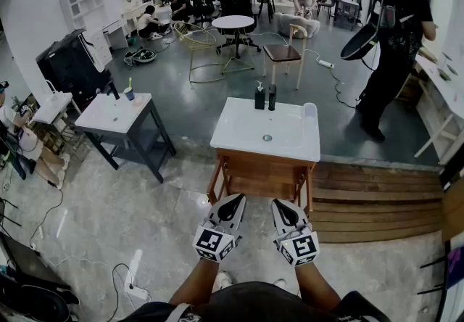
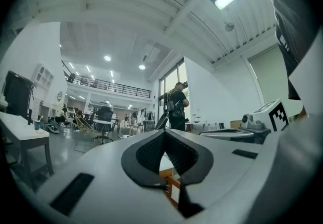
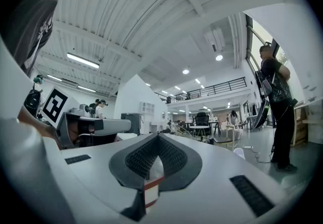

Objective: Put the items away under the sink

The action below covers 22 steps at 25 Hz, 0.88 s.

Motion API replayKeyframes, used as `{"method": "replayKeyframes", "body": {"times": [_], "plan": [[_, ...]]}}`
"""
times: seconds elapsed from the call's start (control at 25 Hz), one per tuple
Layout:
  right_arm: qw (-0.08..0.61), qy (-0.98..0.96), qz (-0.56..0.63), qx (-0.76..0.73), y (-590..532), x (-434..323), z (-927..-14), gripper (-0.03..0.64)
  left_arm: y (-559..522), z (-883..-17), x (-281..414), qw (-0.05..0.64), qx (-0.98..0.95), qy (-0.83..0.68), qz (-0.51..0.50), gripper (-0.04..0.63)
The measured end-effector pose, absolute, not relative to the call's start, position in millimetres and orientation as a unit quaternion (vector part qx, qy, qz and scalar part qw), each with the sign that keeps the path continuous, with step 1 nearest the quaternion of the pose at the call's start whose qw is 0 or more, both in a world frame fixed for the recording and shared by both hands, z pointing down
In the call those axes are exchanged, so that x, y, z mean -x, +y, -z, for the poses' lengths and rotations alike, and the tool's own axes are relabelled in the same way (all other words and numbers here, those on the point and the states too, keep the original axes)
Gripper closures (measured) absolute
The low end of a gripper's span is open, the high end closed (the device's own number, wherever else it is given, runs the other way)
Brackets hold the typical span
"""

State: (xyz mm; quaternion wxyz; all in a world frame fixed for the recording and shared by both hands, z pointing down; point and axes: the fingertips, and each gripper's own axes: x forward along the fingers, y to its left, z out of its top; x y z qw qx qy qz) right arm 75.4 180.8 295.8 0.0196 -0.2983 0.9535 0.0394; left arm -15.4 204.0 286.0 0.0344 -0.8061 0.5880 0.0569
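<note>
A white sink top [image 1: 239, 132] on a wooden cabinet [image 1: 255, 172] stands ahead of me in the head view. At its back edge are a black pump bottle [image 1: 259, 96] and a second dark bottle [image 1: 272, 98], with a white cup [image 1: 309, 110] at the back right corner. My left gripper [image 1: 235, 200] and right gripper [image 1: 278, 205] hover side by side in front of the cabinet, apart from it. Both are shut with nothing held. In the left gripper view the left gripper [image 2: 164, 156] has its pads together; the right gripper [image 3: 151, 161] looks the same in its own view.
A grey table [image 1: 109, 119] with a blue cup [image 1: 129, 93] stands to the left. A person in black [image 1: 395, 45] stands at the right by a white counter. A wooden platform [image 1: 377, 201] lies right of the cabinet. A power strip [image 1: 135, 290] and cables lie on the floor.
</note>
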Motion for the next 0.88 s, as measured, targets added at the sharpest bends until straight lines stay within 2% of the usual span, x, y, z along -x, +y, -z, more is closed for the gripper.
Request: {"method": "replayKeyframes", "body": {"times": [0.88], "plan": [[0.040, 0.945, -0.052, 0.320, 177.4, -11.8, -298.6, 0.594, 198.0, -307.8, 83.0, 0.028, 0.805, 0.590, -0.048, 0.589]]}}
